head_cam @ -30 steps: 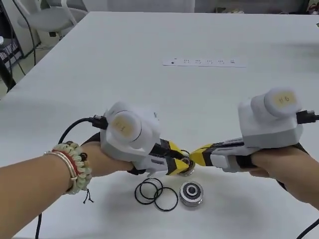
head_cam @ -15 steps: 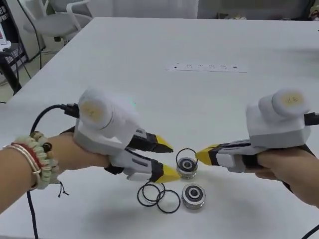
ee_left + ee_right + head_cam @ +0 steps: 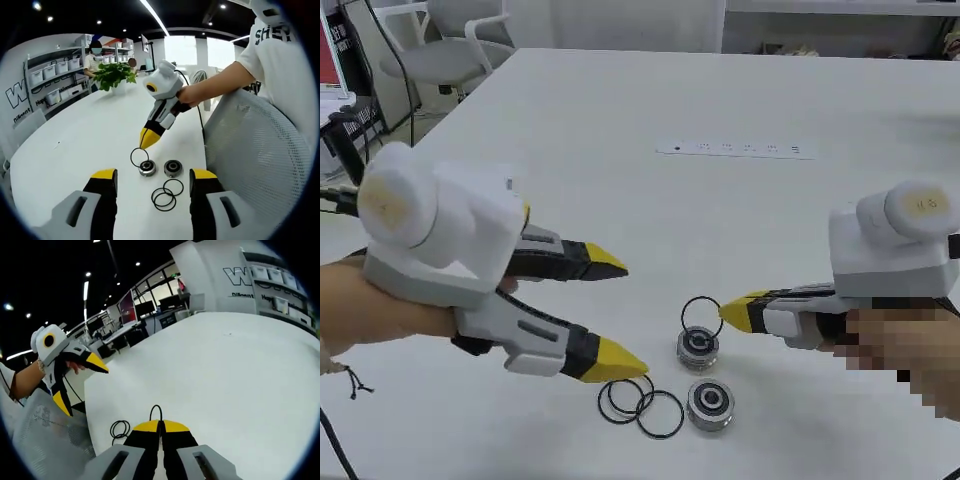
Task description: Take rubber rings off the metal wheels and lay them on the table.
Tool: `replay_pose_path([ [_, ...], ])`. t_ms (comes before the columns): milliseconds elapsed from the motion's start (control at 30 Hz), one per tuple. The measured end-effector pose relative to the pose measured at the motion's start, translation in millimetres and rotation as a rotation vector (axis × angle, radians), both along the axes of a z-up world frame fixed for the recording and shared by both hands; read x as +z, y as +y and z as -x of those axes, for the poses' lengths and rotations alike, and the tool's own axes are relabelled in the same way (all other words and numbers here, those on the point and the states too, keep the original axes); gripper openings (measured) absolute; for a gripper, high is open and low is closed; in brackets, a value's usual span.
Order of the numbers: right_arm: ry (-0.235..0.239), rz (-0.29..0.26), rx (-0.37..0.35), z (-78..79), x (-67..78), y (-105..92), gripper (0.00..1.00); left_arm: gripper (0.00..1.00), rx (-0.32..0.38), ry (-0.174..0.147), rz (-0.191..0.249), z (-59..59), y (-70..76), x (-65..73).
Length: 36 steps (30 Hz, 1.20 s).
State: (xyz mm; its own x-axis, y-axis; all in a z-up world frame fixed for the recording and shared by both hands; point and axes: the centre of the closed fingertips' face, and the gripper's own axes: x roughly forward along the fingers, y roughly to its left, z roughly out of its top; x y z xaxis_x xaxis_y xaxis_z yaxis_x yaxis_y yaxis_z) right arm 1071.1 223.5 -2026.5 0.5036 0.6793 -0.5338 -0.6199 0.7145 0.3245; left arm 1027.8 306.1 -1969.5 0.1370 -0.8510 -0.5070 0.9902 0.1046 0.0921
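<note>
Left gripper [image 3: 625,315] is hanging wide open, holding nothing, three loose rings [image 3: 642,400] lying on the table [image 3: 620,150] at its 5 o'clock. Right gripper [image 3: 728,312] is pinching shut on a rubber ring [image 3: 683,315] standing upright at its 9 o'clock, just over the rear metal wheel [image 3: 698,348]. Right is sitting nearer; laid rings are lying at held ring's 7 o'clock, likely a short carry.
</note>
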Motion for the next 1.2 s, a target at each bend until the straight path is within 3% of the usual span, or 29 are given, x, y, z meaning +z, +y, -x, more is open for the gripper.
replay_pose_path([
  [367, -0.019, -0.036, -0.009, -2.8, 10.1, -2.6, 0.0, 0.67, 0.121, -0.007, 0.018, 12.8, 42.1, 8.2],
  [700, -0.032, -0.064, -0.001, -1.8, 20.0, -0.3, 0.0, 0.7, 0.25, 0.004, 0.048, 17.8, 69.5, 5.2],
  [833, -0.039, -0.073, 0.001, -1.1, 24.1, 0.3, 0.0, 0.71, 0.289, 0.019, 0.071, 21.5, 74.2, 1.8],
  [1200, -0.054, -0.098, 0.028, 3.4, 35.6, 7.6, 0.0, 0.72, 0.354, 0.042, 0.083, 28.1, 82.3, -4.9],
])
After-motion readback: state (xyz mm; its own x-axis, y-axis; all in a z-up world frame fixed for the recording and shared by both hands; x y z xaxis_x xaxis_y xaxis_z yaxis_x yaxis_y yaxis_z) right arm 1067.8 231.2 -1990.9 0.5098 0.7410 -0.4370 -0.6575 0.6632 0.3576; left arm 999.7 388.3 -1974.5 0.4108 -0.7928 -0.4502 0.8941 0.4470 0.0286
